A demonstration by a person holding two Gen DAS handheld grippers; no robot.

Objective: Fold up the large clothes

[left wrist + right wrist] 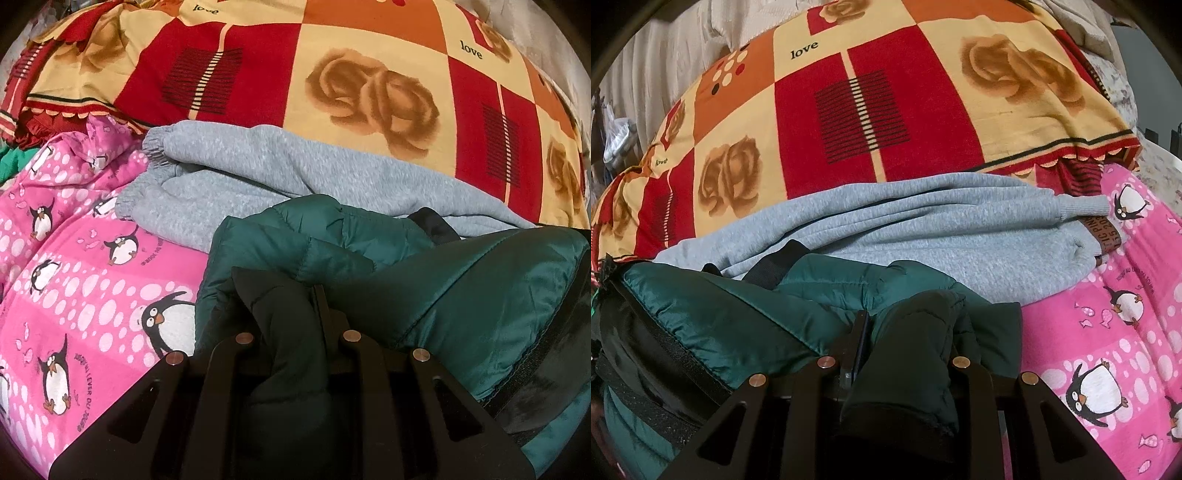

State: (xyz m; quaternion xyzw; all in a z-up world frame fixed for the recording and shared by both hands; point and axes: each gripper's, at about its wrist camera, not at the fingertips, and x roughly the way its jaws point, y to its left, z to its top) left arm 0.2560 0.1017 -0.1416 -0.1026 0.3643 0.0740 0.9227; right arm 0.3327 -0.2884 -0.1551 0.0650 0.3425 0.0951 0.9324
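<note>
Bed cover: patchwork blanket (332, 62) (923, 122) of red, orange and cream squares with brown roses and the word "love", spread across the whole far side of both views.
Pink layer: fleece sheet with penguins (85, 295) (1115, 332), lying on the near side, under the other clothes; at the left in the left wrist view, at the right in the right wrist view.
Grey garment: grey sweatshirt (266, 177) (923, 229), folded, lying between the blanket and the jacket, its cuffs reaching over the pink fleece.
Task garment: dark green quilted jacket (461, 295) (738, 314), bunched up nearest the cameras, resting against the near edge of the sweatshirt, a black zipper band along its outer edge.
Left gripper (291, 306): fingers pressed together on a puffy fold of the jacket, which bulges between them.
Right gripper (908, 325): likewise pinching a thick fold of the same jacket; one finger's thin edge shows beside the fabric.
</note>
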